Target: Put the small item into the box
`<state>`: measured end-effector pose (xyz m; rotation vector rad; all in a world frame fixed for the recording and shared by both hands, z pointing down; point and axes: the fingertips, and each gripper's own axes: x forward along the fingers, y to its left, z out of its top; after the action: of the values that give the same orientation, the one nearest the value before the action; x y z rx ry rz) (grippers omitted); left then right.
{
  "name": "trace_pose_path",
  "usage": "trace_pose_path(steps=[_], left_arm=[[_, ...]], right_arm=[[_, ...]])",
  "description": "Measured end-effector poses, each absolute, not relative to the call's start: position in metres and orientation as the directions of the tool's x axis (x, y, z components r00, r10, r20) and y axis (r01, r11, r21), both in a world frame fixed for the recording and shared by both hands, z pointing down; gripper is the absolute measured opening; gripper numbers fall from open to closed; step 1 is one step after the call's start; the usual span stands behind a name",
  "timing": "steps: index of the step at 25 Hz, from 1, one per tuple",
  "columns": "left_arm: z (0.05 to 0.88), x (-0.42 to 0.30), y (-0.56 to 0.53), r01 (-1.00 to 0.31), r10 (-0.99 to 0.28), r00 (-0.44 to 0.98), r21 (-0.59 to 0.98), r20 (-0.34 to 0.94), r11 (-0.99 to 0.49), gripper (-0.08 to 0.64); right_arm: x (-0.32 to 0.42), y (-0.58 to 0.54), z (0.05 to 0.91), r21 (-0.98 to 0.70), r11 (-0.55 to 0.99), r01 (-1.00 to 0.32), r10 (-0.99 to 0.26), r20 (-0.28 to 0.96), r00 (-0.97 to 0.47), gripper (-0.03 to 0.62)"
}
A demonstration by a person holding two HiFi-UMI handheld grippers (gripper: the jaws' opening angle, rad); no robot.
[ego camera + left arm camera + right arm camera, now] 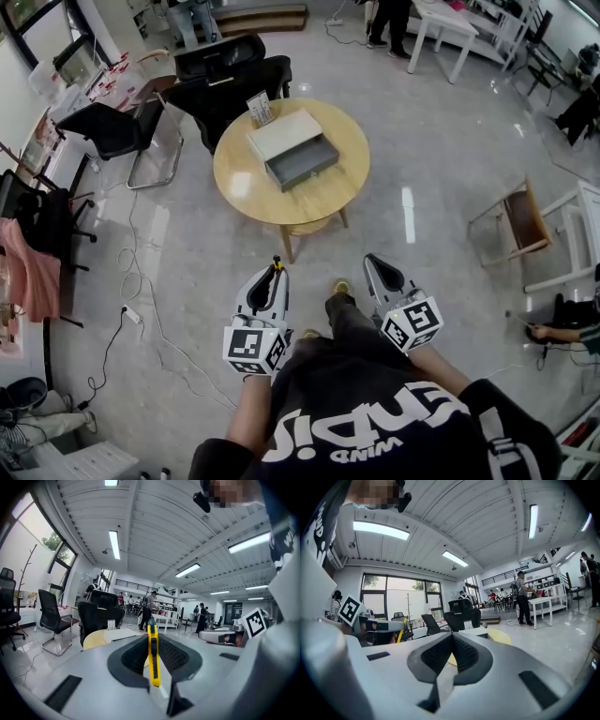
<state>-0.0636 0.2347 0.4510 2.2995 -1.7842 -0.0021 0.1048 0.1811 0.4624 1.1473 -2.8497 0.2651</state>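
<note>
A yellow utility knife (pixel 153 656) stands clamped between the jaws of my left gripper (pixel 151 644), which is shut on it. In the head view the knife (pixel 276 270) pokes out of the left gripper (pixel 275 277), held low in front of the person. My right gripper (pixel 371 262) is beside it, shut with nothing between its pads (pixel 461 651). The grey box (pixel 298 155) with a pale lid and an open drawer sits on a round wooden table (pixel 244 183), well ahead of both grippers.
A small card stand (pixel 261 110) is behind the box. Black office chairs (pixel 230 80) crowd the table's far left side. A wooden chair (pixel 518 220) stands at the right. Cables and a plug (pixel 131 314) lie on the floor at the left. People stand far off.
</note>
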Motion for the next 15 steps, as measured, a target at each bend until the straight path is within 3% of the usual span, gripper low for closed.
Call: trace_pose_path(steps=[15], left_arm=[[0.476, -0.085, 0.153, -0.946, -0.946, 0.289, 0.196, 0.148, -0.258, 0.071]], right_arm=[[0.090, 0.106, 0.486, -0.145, 0.675, -0.723, -0.711, 0.132, -0.691, 0.000]])
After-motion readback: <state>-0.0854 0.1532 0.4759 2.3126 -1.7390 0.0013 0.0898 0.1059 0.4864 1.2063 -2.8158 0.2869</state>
